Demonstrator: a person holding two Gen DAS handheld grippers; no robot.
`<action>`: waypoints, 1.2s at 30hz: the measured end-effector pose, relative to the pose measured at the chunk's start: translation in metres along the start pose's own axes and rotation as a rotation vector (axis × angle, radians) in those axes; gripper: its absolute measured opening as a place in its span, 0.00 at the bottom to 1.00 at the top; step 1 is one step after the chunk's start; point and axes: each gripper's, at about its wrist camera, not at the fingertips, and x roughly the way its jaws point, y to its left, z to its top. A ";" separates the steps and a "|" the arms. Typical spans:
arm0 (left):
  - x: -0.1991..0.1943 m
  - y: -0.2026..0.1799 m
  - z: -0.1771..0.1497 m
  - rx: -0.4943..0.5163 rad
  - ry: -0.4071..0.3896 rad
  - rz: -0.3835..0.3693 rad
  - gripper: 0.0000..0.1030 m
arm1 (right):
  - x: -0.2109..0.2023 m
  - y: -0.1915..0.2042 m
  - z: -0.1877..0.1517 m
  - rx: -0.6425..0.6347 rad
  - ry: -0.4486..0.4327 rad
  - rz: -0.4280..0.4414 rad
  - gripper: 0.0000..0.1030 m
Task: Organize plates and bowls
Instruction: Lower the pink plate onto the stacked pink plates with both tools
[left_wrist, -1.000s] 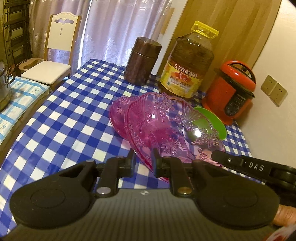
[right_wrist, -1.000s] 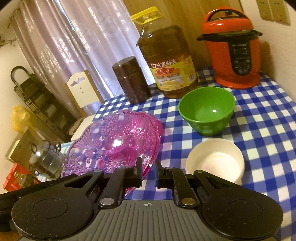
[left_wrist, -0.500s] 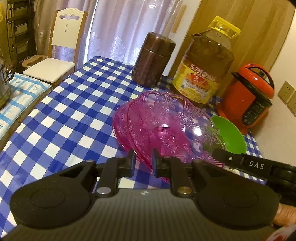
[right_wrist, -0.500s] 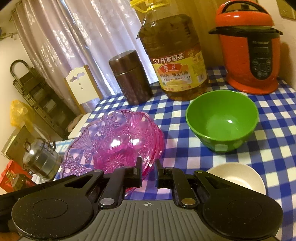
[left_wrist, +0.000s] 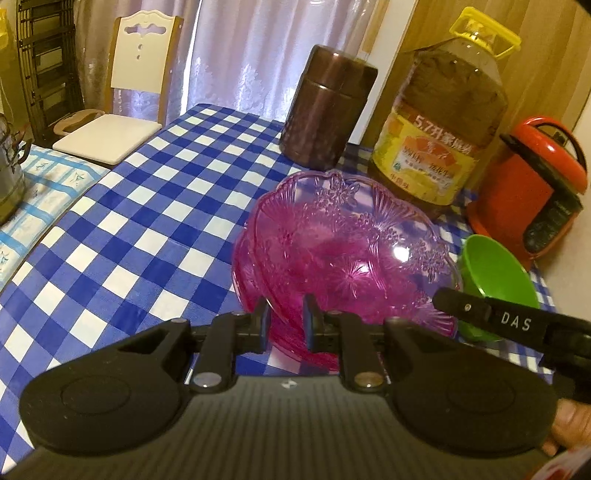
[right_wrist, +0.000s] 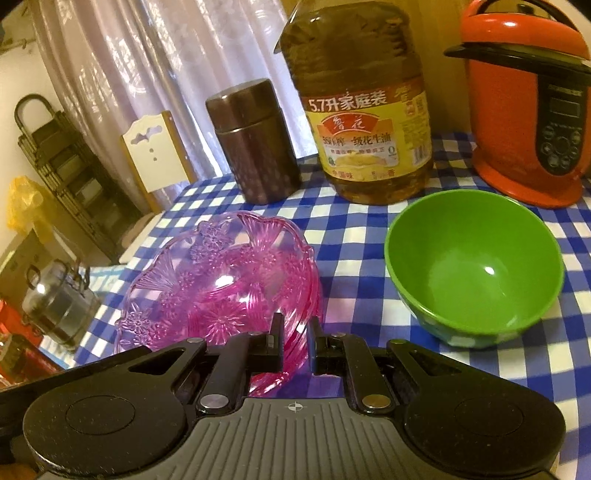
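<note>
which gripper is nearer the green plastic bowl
Right. The right gripper sits just beside the green plastic bowl, clamping the pink glass dish. The left gripper grips the dish's far side.

Warm, yellowish indoor light fills both views, dim rather than bright. Behind the oil bottle (right_wrist: 364, 110) the curtain (right_wrist: 147, 74) glows pale violet with daylight, the brightest area in the frame. A small white glare spot sits inside the green bowl (right_wrist: 476, 266) to the right of the bottle, and another glints on the pink glass dish (left_wrist: 343, 254) in front of it. Soft shadow lies under the bowl. The red cooker (left_wrist: 535, 192) beside the bottle smears with blur (the left view most). Fisheye bending curves the edges, and the corners go black.
</note>
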 end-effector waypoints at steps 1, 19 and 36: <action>0.002 -0.001 0.000 0.002 0.001 0.006 0.16 | 0.004 0.000 0.001 -0.005 0.002 -0.001 0.11; 0.020 -0.002 -0.003 0.036 0.008 0.037 0.17 | 0.032 -0.003 0.002 -0.049 0.038 -0.012 0.12; 0.013 0.000 -0.001 0.066 -0.063 0.098 0.46 | 0.035 -0.009 -0.001 -0.033 0.022 -0.035 0.40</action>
